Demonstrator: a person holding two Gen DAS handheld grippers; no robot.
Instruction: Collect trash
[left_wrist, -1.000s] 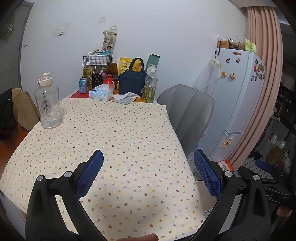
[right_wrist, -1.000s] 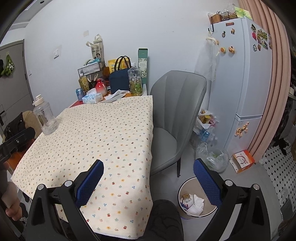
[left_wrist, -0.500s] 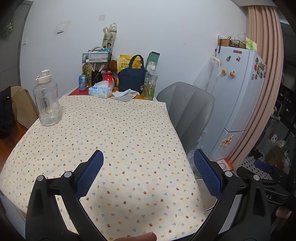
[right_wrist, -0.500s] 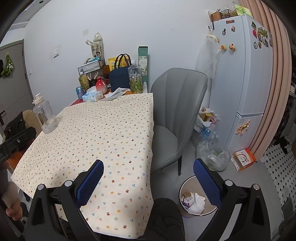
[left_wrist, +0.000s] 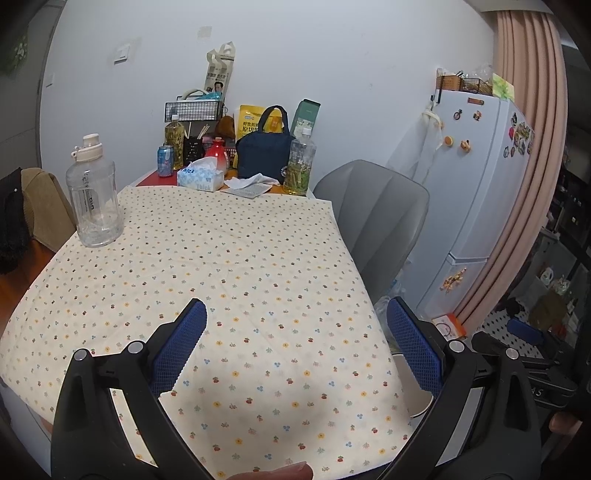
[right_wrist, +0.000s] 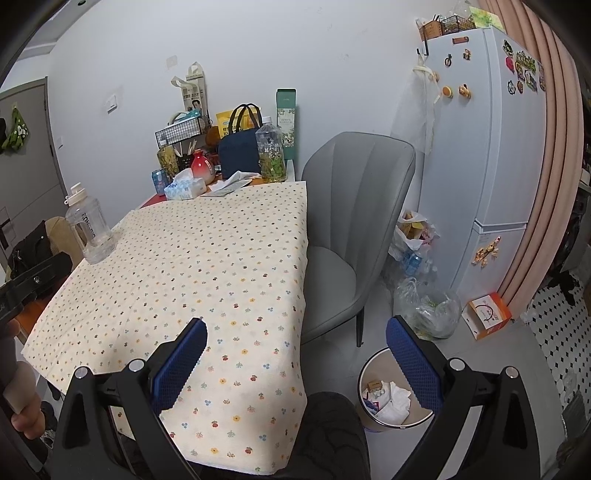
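Both grippers empty. Left gripper (left_wrist: 295, 332) has its jaws spread wide, nothing between the blue pads, poised above the near end of the surface (left_wrist: 229, 266). Right gripper (right_wrist: 295, 350) is likewise wide open and holds nothing, straddling the near right corner of the surface with the bin below.

Landmark: the tissue box (left_wrist: 201, 177) at the far end of the surface.

- Crumpled white paper (left_wrist: 253, 181) lies just right of the tissue box, resting partly on a flat printed sheet (left_wrist: 247, 190). Likeliest trash in view, by my judgement.
- Blue drink can (left_wrist: 165, 159) stands just left of the tissue box; cannot tell whether it is empty.
- Tea bottle (left_wrist: 301, 164) stands further right of the tissue box, beyond the paper, in front of the navy bag (left_wrist: 264, 155).
- Large clear jug (left_wrist: 94, 201) sits well nearer than the tissue box, on the left edge.
- Trash bin (right_wrist: 391, 398) is on the floor, well apart from the tissue box, beside the grey chair (right_wrist: 351, 229); already holds wadded paper.

Handling, judged: crumpled paper will be very light, soft and compressible; it will not slip but may unfold or snag the flat sheet beneath. Pinch the raised middle of the wad, jaws nearly closed, clear of the sheet. The can, if taken, is thin-walled and dents easily; grip mid-body, upright.
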